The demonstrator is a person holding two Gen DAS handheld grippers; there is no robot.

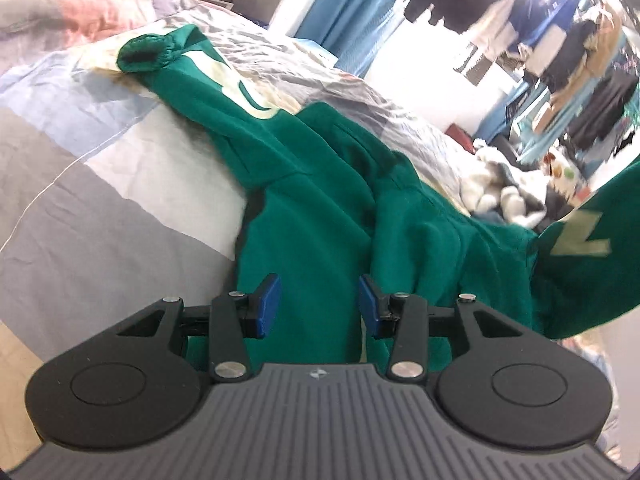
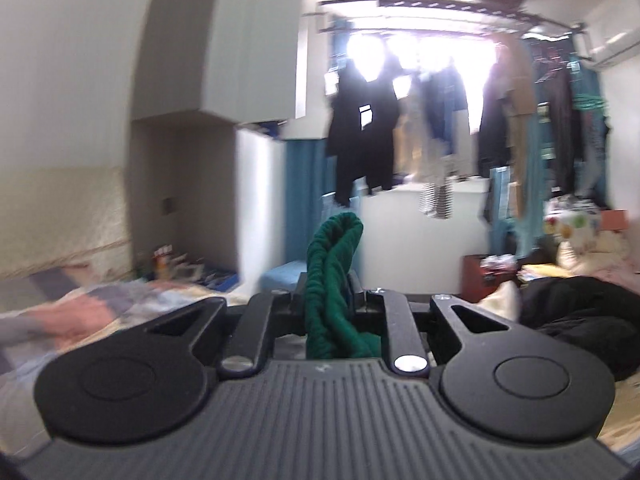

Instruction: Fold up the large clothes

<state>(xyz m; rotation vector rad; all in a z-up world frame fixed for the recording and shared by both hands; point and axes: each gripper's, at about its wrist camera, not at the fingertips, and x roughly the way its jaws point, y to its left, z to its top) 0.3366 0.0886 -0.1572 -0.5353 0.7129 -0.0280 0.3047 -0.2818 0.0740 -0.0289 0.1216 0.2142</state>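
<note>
Bed (image 1: 120, 184): green sweatshirt (image 1: 320, 208) under left hand-held gripper (image 1: 319, 304).

1. Sweatshirt (image 1: 320, 200): deep green with cream lettering; the ribbed cuff (image 2: 334, 264) is the same green.
2. Bed cover (image 1: 120, 160): patchwork blocks of grey, pale blue, cream and pink.
3. Curtain (image 1: 352, 12): blue.
4. Left hand-held gripper (image 1: 319, 306): black body, blue pads.
5. Hanging clothes (image 2: 364, 136): mostly black, tan and blue.
</note>
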